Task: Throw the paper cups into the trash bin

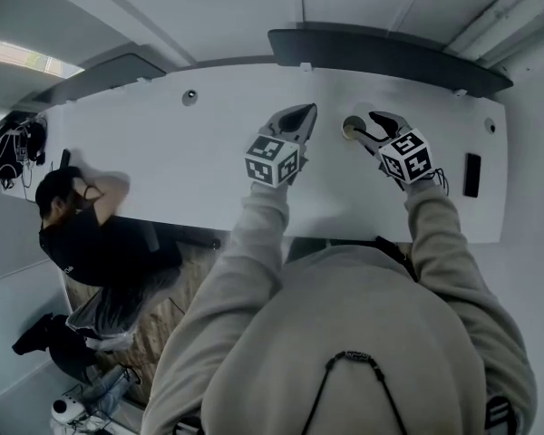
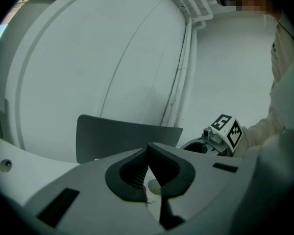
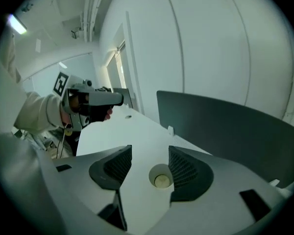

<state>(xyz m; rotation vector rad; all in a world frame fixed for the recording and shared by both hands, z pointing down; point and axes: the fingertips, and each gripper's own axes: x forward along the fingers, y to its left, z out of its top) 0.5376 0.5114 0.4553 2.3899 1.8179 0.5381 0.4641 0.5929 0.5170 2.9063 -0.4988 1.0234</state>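
A small white paper cup stands upright on the white table, its mouth facing up. My right gripper is open around it. In the right gripper view the cup sits between the ribbed pads, close to the right one, with a gap on its left. My left gripper hovers just left of it with the jaw tips touching. In the left gripper view a small white cup-like shape shows in the gap under the shut jaws; I cannot tell if it is gripped. No trash bin is in view.
A dark partition panel runs along the table's far edge. A black rectangular slot lies near the right end and a round grommet at the back left. A person in dark clothes sits at the left end.
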